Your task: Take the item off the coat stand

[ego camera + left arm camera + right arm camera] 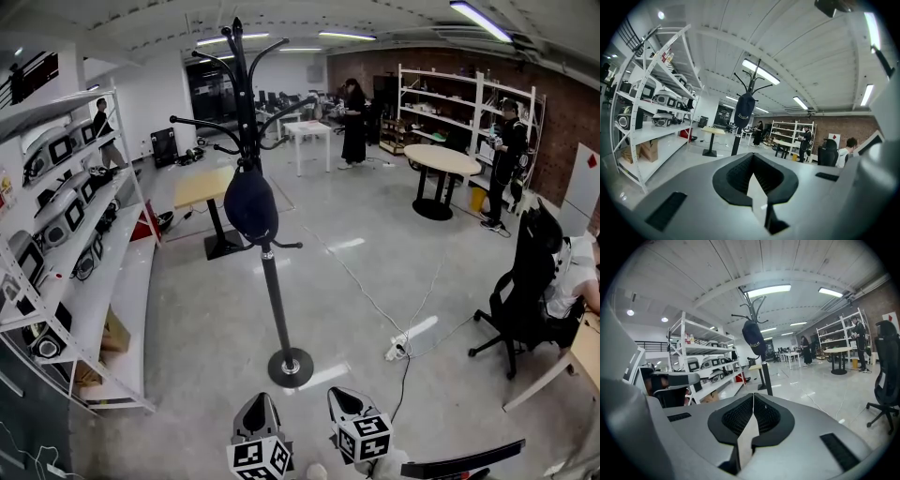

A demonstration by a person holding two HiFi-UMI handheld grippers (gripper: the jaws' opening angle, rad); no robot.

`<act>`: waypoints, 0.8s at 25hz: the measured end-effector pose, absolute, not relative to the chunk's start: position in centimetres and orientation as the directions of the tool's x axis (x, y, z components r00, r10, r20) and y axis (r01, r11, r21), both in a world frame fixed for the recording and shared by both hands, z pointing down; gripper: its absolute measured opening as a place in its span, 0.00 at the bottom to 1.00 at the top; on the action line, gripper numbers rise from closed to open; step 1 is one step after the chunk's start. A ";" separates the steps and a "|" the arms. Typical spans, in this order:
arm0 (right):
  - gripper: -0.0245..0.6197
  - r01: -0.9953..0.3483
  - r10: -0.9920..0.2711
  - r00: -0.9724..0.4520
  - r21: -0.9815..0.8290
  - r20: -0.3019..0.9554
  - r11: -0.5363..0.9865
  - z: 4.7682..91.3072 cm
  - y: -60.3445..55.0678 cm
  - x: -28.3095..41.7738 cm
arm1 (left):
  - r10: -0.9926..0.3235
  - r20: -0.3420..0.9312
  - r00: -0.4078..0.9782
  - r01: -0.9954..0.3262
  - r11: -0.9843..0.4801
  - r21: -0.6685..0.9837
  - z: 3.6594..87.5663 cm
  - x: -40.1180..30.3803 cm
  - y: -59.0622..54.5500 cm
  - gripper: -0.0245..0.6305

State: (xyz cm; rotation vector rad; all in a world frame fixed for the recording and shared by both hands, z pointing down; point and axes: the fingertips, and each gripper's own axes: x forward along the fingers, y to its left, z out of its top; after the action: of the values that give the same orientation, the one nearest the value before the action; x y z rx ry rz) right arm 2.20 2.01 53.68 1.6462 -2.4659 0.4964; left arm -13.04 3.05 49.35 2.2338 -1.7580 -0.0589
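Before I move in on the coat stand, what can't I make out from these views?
- Head view: which hook of the coat stand carries the dark item; the item itself covers the spot.
- Left gripper view: pale print on the item, too small to read.
- Head view: left gripper and right gripper are cut off by the bottom edge, so the hands holding them are unseen.

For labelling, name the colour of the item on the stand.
Item: dark navy; clearest in head view.
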 end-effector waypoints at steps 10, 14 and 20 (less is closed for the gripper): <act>0.06 -0.925 -0.880 -0.373 -0.191 0.294 0.328 54.2 -3.2 1.4 | -0.949 0.157 0.272 -0.938 -0.225 0.265 49.8 -13.9 -2.2 0.04; 0.06 -0.929 -0.883 -0.363 -0.191 0.299 0.318 54.5 -4.7 1.3 | -0.946 0.159 0.282 -0.935 -0.234 0.266 50.1 -13.9 -4.0 0.04; 0.06 -0.934 -0.885 -0.351 -0.186 0.305 0.307 54.8 -6.5 1.3 | -0.939 0.165 0.301 -0.928 -0.249 0.278 50.5 -13.8 -5.8 0.04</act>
State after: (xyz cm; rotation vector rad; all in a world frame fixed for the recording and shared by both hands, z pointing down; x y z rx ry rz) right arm 1.32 -6.50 54.82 1.6966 -2.4179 0.4997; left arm -13.81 -5.84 50.55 2.2532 -1.6851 -0.0497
